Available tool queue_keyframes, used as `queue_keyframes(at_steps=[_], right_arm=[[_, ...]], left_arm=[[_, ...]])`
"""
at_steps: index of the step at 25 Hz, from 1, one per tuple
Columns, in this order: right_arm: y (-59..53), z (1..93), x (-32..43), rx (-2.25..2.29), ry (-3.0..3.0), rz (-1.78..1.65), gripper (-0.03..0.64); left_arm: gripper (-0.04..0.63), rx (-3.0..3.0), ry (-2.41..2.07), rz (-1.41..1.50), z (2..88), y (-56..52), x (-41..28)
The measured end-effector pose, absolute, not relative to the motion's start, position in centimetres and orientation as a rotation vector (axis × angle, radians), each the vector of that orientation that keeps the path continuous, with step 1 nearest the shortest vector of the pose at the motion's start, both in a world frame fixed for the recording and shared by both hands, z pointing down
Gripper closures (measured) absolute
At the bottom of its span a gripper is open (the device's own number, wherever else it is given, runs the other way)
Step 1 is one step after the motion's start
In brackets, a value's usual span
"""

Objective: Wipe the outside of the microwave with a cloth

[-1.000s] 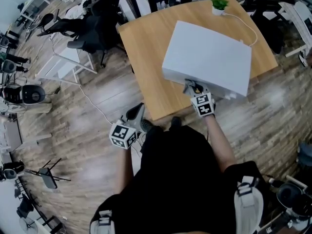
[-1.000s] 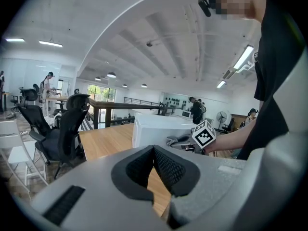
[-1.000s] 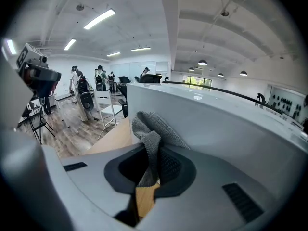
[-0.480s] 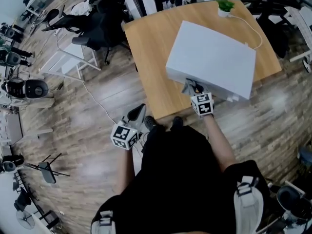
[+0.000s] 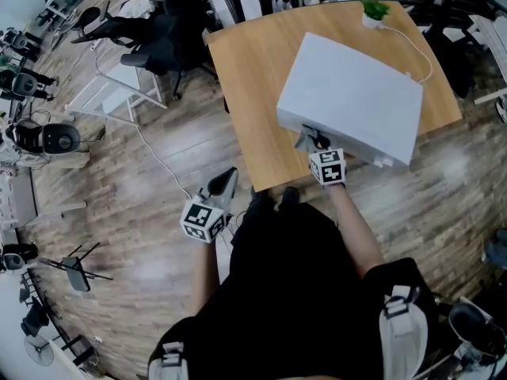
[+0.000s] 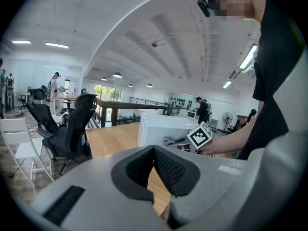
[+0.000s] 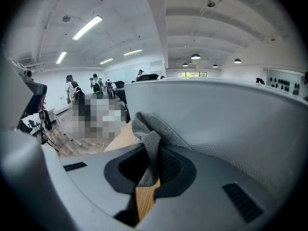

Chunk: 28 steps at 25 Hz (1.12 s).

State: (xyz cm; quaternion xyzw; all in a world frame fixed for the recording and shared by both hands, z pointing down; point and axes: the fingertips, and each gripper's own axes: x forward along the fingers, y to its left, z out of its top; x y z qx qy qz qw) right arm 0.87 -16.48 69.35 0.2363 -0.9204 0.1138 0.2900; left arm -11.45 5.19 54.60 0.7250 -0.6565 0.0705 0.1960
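Seen from the head camera, a white microwave (image 5: 348, 101) sits on the right half of a wooden tabletop (image 5: 245, 77). A small potted plant (image 5: 374, 9) stands at the far right corner. The right tongs (image 5: 311, 141) meet the microwave's near face, by its left corner. The left tongs (image 5: 222, 184) hang over the wooden floor (image 5: 135, 212), near and left of the tabletop and well apart from the microwave.

Only the right gripper view shows the grey knitted cloth (image 7: 149, 141). It is clenched between the right tongs' jaws and lies against the microwave's pale wall.

The left gripper view shows its own jaws pressed together with nothing between them. Beyond them, the right tongs' marker cube (image 6: 199, 135) is at the microwave.
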Motion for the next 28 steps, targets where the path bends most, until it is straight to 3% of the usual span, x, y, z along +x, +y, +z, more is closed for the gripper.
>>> queue_keyframes(at_steps=[28], right_arm=[[-15.8, 70.8, -7.0, 0.742, -2.416, 0.449, 0.589]], left_arm=[[0.594, 2.147, -1.685, 0.232, 54.0, 3.1, -19.8]])
